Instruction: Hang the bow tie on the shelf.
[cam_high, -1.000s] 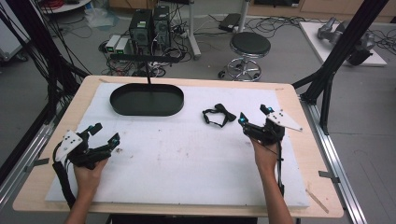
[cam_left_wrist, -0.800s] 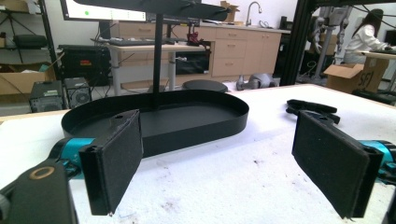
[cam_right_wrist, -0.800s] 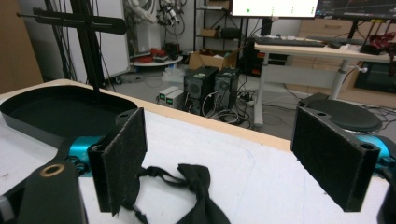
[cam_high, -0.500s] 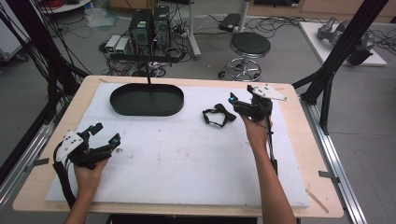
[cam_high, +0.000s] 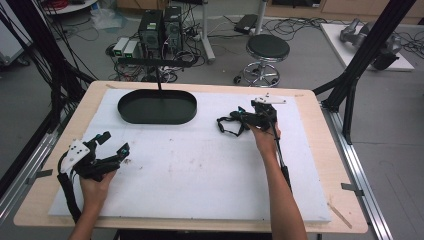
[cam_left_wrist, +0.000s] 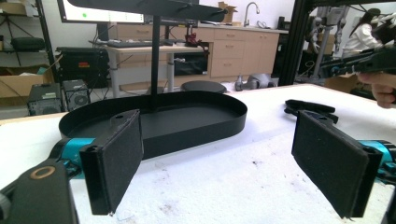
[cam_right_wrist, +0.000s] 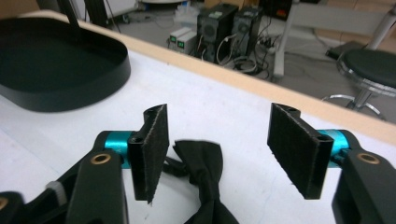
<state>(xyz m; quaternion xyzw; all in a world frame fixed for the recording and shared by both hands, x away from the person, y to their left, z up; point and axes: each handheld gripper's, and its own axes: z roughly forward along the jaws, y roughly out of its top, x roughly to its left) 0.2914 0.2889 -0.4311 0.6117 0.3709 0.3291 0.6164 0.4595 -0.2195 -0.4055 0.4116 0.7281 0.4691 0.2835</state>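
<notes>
The right gripper (cam_right_wrist: 217, 156) has its two black padded fingers (cam_right_wrist: 152, 149) spread wide, holding nothing; a black fabric bow tie (cam_right_wrist: 203, 179) lies on the white foam-covered surface (cam_high: 200, 170) between them, close to the finger at 9 o'clock, though contact cannot be judged. In the high view this gripper (cam_high: 245, 116) sits at the bow tie's (cam_high: 230, 124) 3 o'clock edge. The left gripper (cam_left_wrist: 217, 161) also has its fingers (cam_left_wrist: 119, 161) far apart and empty, hovering over bare foam. Beyond them, at 12 o'clock, stands a black oval metal tray (cam_left_wrist: 154, 123) with an upright post. The high view shows both forearms and a black round stool (cam_high: 268, 48) on the floor.
</notes>
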